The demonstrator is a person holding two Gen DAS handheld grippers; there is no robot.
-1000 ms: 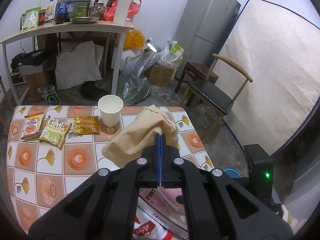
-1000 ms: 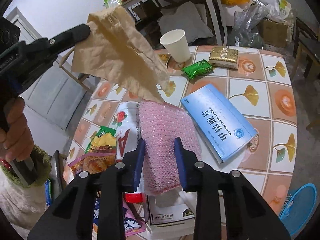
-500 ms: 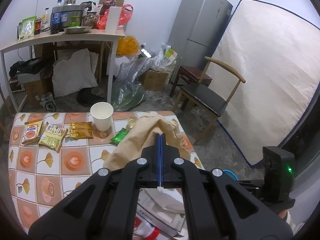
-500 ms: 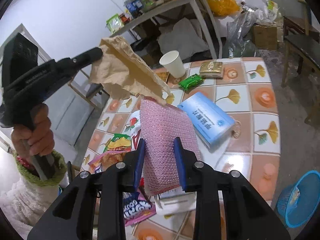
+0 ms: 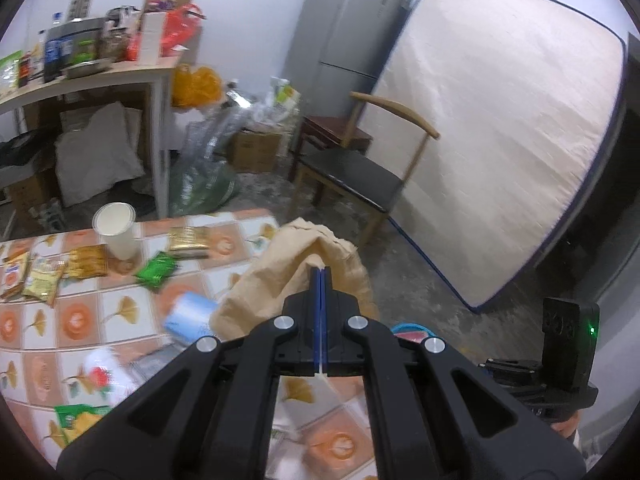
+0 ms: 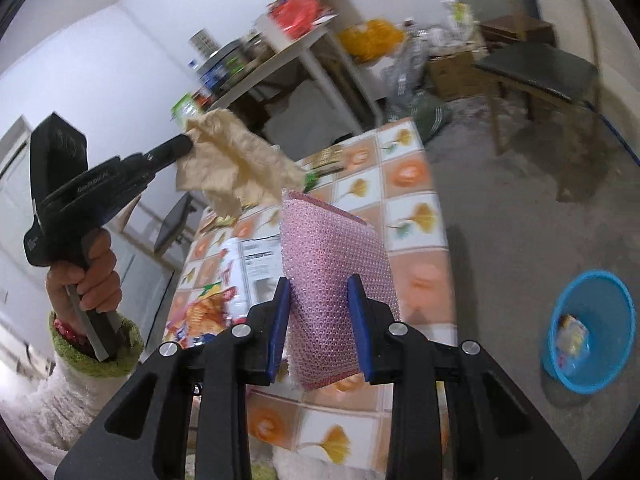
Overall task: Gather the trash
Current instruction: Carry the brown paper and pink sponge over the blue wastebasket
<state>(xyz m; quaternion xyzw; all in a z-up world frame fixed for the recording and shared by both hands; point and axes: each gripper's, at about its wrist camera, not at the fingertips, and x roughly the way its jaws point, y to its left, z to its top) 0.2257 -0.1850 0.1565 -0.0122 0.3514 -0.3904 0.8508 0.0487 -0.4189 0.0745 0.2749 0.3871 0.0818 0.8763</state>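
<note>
Left gripper (image 5: 320, 276): we hold it raised and tilted downward, its fingers (image 5: 325, 300) pressed flat together, pinching crumpled brown paper (image 5: 276, 280). Left hand (image 6: 90, 276): fist wrapped round the handle, green fuzzy cuff (image 6: 100, 350) at the wrist. Right gripper (image 6: 320, 320): angled downward, fingers (image 6: 280, 320) partly apart, clamped either side of a pink bubble-wrap pouch (image 6: 336, 280).

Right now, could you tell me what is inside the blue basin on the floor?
The blue basin holds a few colourful wrappers or packets low against its left side. They are too small and blurred to identify, and the near wall hides part of the bottom.
</note>
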